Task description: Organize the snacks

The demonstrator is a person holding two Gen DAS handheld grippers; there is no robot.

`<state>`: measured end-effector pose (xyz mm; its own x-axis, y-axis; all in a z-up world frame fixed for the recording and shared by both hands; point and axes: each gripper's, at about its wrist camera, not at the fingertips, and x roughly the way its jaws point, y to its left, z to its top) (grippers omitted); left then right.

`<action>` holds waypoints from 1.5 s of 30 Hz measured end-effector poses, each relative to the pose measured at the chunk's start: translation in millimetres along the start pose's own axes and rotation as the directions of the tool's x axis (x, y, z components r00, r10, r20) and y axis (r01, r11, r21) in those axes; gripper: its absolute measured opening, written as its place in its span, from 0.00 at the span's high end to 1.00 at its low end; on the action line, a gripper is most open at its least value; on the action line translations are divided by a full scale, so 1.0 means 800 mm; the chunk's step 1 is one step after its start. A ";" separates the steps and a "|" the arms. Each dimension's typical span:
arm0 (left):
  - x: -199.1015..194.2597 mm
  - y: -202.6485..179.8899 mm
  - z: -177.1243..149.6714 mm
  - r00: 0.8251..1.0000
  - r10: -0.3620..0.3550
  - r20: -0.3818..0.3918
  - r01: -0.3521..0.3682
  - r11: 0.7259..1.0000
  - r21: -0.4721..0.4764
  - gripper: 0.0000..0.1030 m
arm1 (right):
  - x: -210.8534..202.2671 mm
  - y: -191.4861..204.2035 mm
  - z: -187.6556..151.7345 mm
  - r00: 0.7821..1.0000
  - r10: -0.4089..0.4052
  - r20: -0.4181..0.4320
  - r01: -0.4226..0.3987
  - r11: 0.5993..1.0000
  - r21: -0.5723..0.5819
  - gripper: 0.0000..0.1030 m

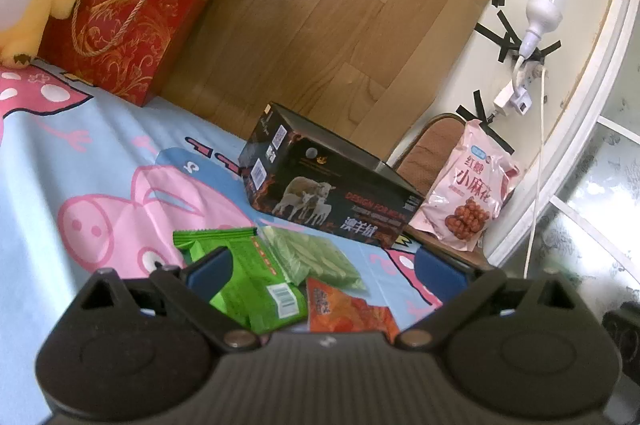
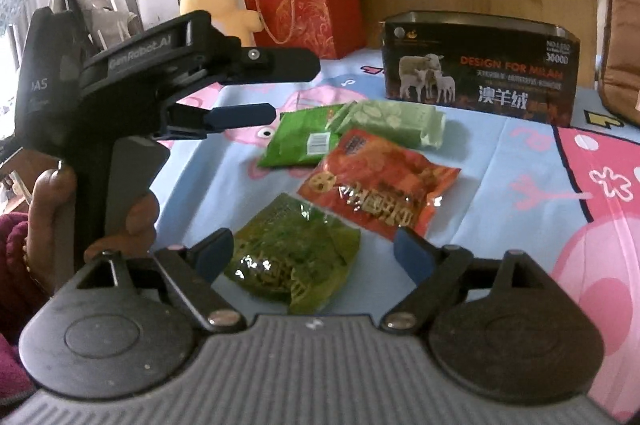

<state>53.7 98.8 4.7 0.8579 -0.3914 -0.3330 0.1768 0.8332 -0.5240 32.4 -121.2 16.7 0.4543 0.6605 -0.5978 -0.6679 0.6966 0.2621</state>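
Cartoon-pig bedding covers the bed point(image 2: 500, 161), with a wooden headboard behind it. Four snack packets lie in a loose cluster before an open black box point(image 2: 480, 73). The right claw point(image 2: 316, 253) stands spread wide, pinching nothing, and the dark green packet point(image 2: 292, 257) lies on the sheet right between its fingers, its long axis running away from the claw toward the red packet point(image 2: 380, 181). The left claw point(image 1: 324, 265) is also spread and empty, held over the bright green packet point(image 1: 256, 289). So the right hand looks nearer to the dark green one, and closing should take it across its narrow width.
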 end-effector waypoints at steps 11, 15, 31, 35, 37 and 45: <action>0.000 0.001 0.001 1.000 0.000 0.001 0.000 1.000 -0.002 0.03 | -0.007 0.006 -0.002 1.000 0.007 0.015 -0.007 1.000 -0.001 0.13; -0.010 0.014 0.008 1.000 -0.009 0.004 0.009 0.999 -0.045 0.03 | -0.021 -0.004 0.002 0.998 -0.036 0.053 0.036 0.999 0.002 0.14; -0.007 -0.003 0.009 0.977 -0.050 -0.207 0.041 0.998 -0.045 0.21 | -0.018 -0.085 0.027 0.999 -0.010 0.046 0.002 0.983 0.181 0.50; 0.027 0.004 -0.004 0.956 -0.101 -0.276 0.070 0.990 -0.121 0.20 | -0.002 -0.106 0.019 0.999 0.025 0.023 -0.031 0.949 0.313 0.62; 0.040 0.004 -0.007 0.948 -0.146 -0.284 0.103 0.982 -0.159 0.20 | 0.001 -0.116 0.016 0.997 0.065 0.039 -0.075 0.916 0.394 0.66; 0.045 0.012 -0.014 0.961 -0.142 -0.239 0.100 0.978 -0.181 0.53 | 0.014 -0.129 0.001 0.985 0.142 0.100 -0.173 0.849 0.499 0.80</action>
<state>80.6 88.2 -20.9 0.6839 -0.5877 -0.4323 0.1716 0.7055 -0.6877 106.5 -185.5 -16.2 0.4111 0.7775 -0.4759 -0.3513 0.6169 0.7043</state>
